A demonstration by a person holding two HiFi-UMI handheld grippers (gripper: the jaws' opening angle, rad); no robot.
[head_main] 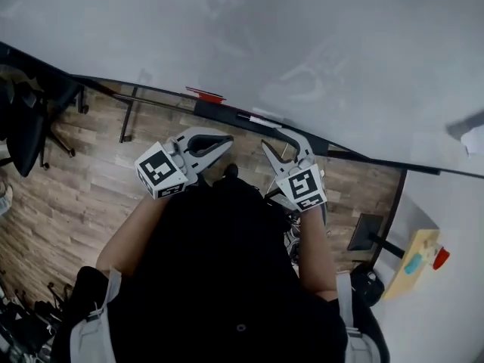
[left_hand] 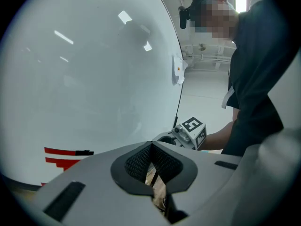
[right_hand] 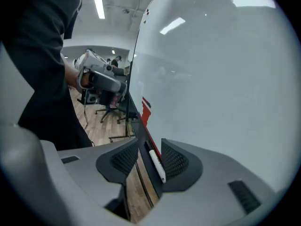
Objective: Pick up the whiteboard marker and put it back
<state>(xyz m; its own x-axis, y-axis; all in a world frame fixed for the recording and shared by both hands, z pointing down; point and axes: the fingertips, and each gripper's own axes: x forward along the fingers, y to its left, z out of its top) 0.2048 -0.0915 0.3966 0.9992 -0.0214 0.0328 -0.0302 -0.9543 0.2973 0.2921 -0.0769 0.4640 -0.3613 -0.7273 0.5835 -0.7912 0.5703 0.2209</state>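
- Evidently this is the put-back end of the job, by my reading: the slim white whiteboard marker lies flat on the dark narrow ledge under the big glossy white whiteboard, not lifted.
- The right gripper has its grey jaws spread to either side of the marker. The ribbed black pads are clear of the barrel and pinch nothing.
- The left gripper is held off to the side, jaws pressed together with nothing in them.
- Next move, as I judge it: draw the right gripper straight back off the ledge without brushing the marker, which looks likely to roll. If it is instead yet to be lifted, close squarely on the barrel.
- Count: one white marker, two grippers, one board, one ledge, and two red pens that I can make out farther along it.
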